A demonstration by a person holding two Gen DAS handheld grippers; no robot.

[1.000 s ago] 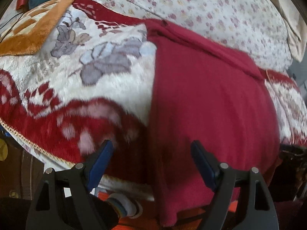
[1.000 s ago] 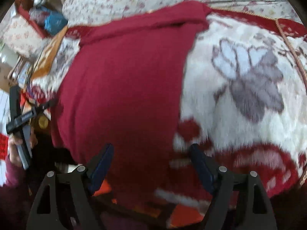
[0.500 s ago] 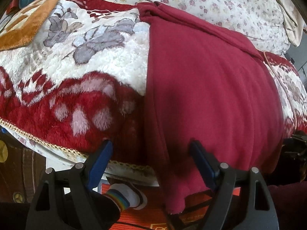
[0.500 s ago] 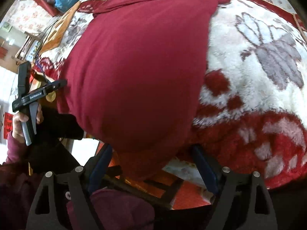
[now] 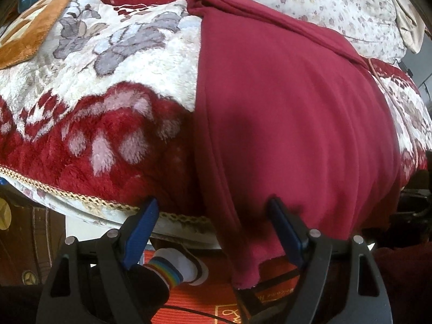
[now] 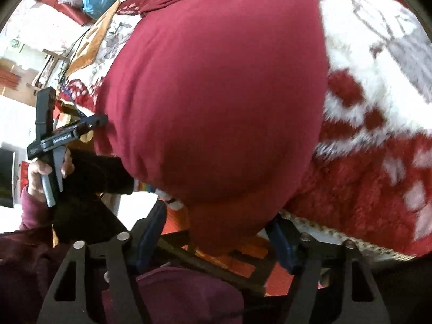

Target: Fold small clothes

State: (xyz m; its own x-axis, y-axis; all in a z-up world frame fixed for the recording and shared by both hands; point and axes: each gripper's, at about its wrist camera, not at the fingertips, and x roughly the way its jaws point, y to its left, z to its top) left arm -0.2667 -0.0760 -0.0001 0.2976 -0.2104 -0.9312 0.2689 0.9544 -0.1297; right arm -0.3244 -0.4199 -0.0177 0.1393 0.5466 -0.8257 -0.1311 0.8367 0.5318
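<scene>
A dark red garment [image 5: 291,113] lies spread flat on a plush red and white flowered blanket [image 5: 113,86], its near end hanging over the bed's front edge. It also fills the right wrist view [image 6: 216,94]. My left gripper [image 5: 213,224] is open, its jaws to either side of the garment's hanging left corner, not closed on it. My right gripper [image 6: 218,229] is open below the garment's hanging right end. The left gripper also shows in the right wrist view [image 6: 67,132], held in a hand at the left.
An orange cushion [image 5: 29,32] lies at the blanket's far left. A floral sheet [image 5: 324,2] covers the bed behind. Below the bed edge are an orange floor mat [image 5: 243,297] and a foot in a white striped sock [image 5: 178,267].
Both grippers have dropped lower and drawn toward the bed's front edge, so the garment's hanging end now sits between their jaws. The garment lies as before.
</scene>
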